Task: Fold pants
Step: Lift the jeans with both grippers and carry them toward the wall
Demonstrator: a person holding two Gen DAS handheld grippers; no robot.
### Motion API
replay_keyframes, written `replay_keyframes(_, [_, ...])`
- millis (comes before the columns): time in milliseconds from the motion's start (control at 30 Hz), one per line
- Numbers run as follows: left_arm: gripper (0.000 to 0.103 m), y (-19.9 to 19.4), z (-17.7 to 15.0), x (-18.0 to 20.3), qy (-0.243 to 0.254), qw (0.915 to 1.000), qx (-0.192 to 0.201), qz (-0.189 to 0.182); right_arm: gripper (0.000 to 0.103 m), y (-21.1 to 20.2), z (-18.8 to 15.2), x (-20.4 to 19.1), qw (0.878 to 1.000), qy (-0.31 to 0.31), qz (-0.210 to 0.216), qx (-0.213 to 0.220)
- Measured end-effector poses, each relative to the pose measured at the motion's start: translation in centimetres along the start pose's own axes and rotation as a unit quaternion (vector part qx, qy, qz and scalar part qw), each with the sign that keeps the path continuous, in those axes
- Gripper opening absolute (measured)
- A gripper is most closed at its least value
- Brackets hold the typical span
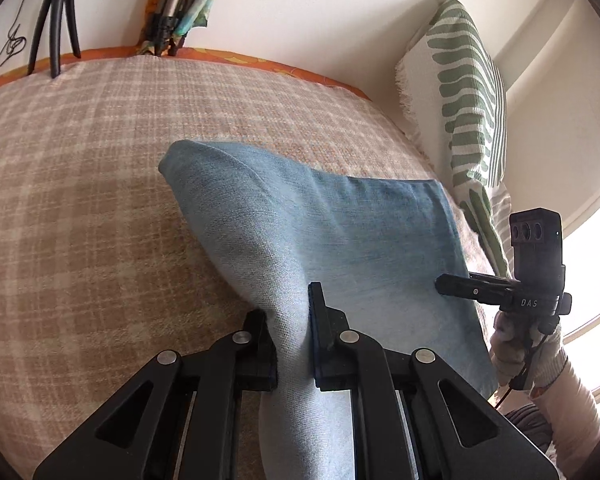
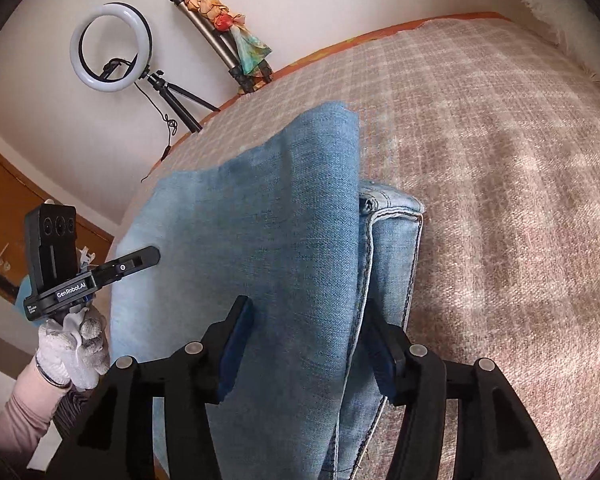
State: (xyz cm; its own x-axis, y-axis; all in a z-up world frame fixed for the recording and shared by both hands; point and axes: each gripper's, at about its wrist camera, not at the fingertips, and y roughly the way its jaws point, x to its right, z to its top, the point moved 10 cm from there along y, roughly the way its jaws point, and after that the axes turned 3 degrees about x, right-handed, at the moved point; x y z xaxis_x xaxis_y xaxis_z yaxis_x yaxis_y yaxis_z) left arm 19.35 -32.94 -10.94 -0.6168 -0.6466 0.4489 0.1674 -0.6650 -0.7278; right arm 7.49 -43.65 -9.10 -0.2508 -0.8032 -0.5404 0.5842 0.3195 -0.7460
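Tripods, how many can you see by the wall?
2. One tripod holds the ring light behind the bed's far edge. The other tripod, wrapped in a colourful scarf, leans on the wall beside it. More could be hidden.

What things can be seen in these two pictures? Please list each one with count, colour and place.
pants: 1, light blue denim, folded on the blanket, partly lifted
blanket: 1, beige checked, covering the bed
sheet: 1, orange, showing at the bed's far edge
pillow: 1, white with green pattern, upright against the wall at the bed's right end
ring light: 1, white on a black tripod, by the wall
tripod: 1, grey, wrapped in a colourful scarf, leaning on the wall
left tongs: 1, black, shut on a fold of the pants
right tongs: 1, black, open around the pants
gloves: 2, white, on the hands holding the tongs
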Motion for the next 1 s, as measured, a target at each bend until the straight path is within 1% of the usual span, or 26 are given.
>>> replay_keyframes(100, [0.01, 0.4, -0.2, -0.2, 0.002, 1.0, -0.004, 0.0, 0.058, 0.7, 0.3, -0.4, 0.999, 0.011, 0.046, 0.004])
replay_keyframes(133, [0.01, 0.6, -0.3, -0.3, 0.001, 1.0, -0.005, 0.0, 0.053, 1.1, 0.4, -0.7, 0.999, 0.011, 0.052, 0.004])
replay_keyframes(200, [0.01, 0.8, -0.4, -0.6, -0.004, 1.0, -0.005, 0.0, 0.041, 1.8, 0.3, -1.3, 0.999, 0.003, 0.052, 0.008])
replay_keyframes(233, [0.01, 0.9, -0.4, -0.7, -0.005, 1.0, -0.004, 0.001, 0.033, 1.9, 0.4, -1.7, 0.999, 0.001, 0.052, 0.013])
replay_keyframes(267, [0.01, 0.8, -0.4, -0.7, -0.006, 1.0, -0.002, 0.001, 0.027, 1.9, 0.4, -2.2, 0.999, -0.004, 0.047, 0.017])
replay_keyframes(333, [0.01, 0.2, -0.4, -0.4, -0.001, 1.0, 0.006, 0.002, 0.024, 1.4, 0.7, -3.6, 0.998, -0.047, 0.01, 0.031])
replay_keyframes(400, [0.01, -0.6, -0.2, 0.1, 0.011, 0.9998, 0.017, 0.003, 0.023, 0.4, 0.8, -5.1, 0.995, -0.085, -0.022, 0.047])
replay_keyframes(467, [0.01, -1.7, 0.3, 0.7, 0.023, 0.9993, 0.028, 0.002, 0.023, -0.6, 1.0, -6.3, 0.992, -0.104, -0.039, 0.065])
replay_keyframes(600, [0.01, -3.5, 1.6, 1.9, 0.05, 0.9977, 0.046, 0.002, 0.023, -2.3, 1.9, -8.6, 0.985, -0.136, -0.047, 0.091])
replay_keyframes(667, [0.01, -4.3, 2.6, 2.4, 0.06, 0.9967, 0.055, 0.002, 0.023, -2.9, 2.7, -9.1, 0.984, -0.138, -0.048, 0.102])
replay_keyframes(867, [0.01, -4.7, 6.4, 3.8, 0.087, 0.9935, 0.074, 0.005, 0.022, -4.1, 6.3, -9.5, 0.98, -0.137, -0.058, 0.13])
replay_keyframes(1000, [0.01, -4.1, 9.6, 4.3, 0.095, 0.9914, 0.09, 0.006, 0.023, -4.9, 10.0, -9.8, 0.975, -0.151, -0.071, 0.144])
